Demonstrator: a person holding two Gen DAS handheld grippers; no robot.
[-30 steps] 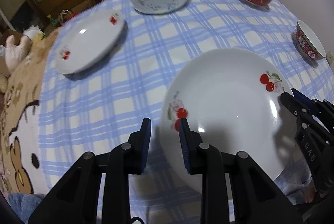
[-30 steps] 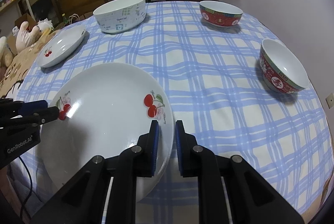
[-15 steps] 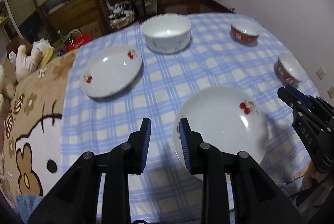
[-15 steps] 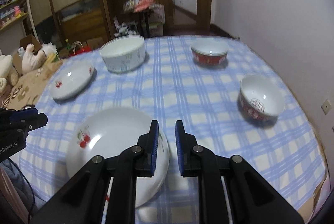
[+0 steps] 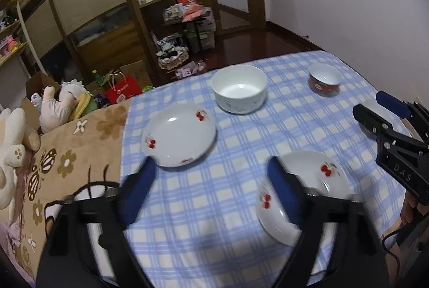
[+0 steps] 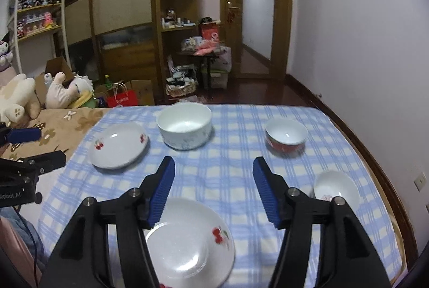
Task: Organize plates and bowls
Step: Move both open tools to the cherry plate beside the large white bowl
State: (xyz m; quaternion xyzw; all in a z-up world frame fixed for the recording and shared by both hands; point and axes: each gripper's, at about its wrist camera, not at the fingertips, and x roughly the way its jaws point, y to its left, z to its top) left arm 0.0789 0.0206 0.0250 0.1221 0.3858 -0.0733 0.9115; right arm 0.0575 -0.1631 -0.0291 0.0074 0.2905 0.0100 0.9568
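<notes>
Both the left gripper [image 5: 209, 172] and right gripper [image 6: 213, 175] are opening, empty, above the near cherry plate [image 6: 187, 242] on the checked tabletop [image 6: 236, 154].

Indoor light is dim and cool, falling from overhead, so small white glints sit on the near cherry plate [image 6: 187, 245] and inside the red-sided bowl [image 6: 285, 134]. Both fisheye views bend walls and shelves toward black vignetted corners. The left gripper [image 5: 209, 180] smears with motion blur; soft shadows pool beneath the dishes on the checked tablecloth [image 5: 241, 132].
</notes>
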